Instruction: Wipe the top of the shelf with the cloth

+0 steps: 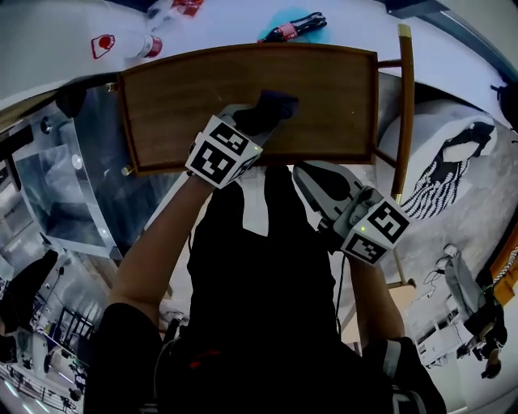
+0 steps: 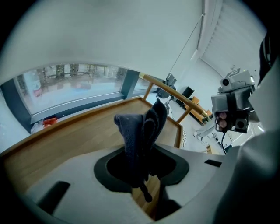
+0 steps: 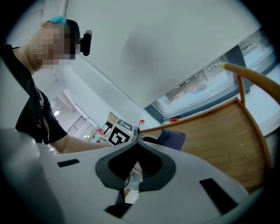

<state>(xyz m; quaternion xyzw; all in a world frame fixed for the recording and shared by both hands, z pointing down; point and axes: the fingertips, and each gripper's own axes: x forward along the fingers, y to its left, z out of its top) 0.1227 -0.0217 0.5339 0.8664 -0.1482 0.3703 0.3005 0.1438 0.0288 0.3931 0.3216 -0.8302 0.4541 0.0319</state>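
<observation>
1. Centrally, in the upper half of the head view: shelf top (image 1: 324, 97), brown wood with a raised rim all round. A curved wooden rail (image 1: 405, 97) stands upright along its right side.
2. Cloth (image 1: 275, 105), dark blue, bunched. It lies at the near middle of the shelf top, just inside the lower rim. In the left gripper view it stands up in folds at the frame's centre, over the wood.
3. Left gripper (image 1: 257, 121), white with a square-marker cube, just left of centre in the head view. Its jaws are pinched on the cloth, which hangs down between them.
4. Right gripper (image 3: 136, 143), lower right of centre in the head view, off the shelf's near edge and apart from the cloth. Its jaws are pressed together with nothing between them.
5. Teal object (image 1: 295, 24) with a dark item lying on it, at the top edge of the head view, beyond the shelf.
6. Red-and-white items (image 1: 150, 44), upper left of the head view; too small to identify.
</observation>
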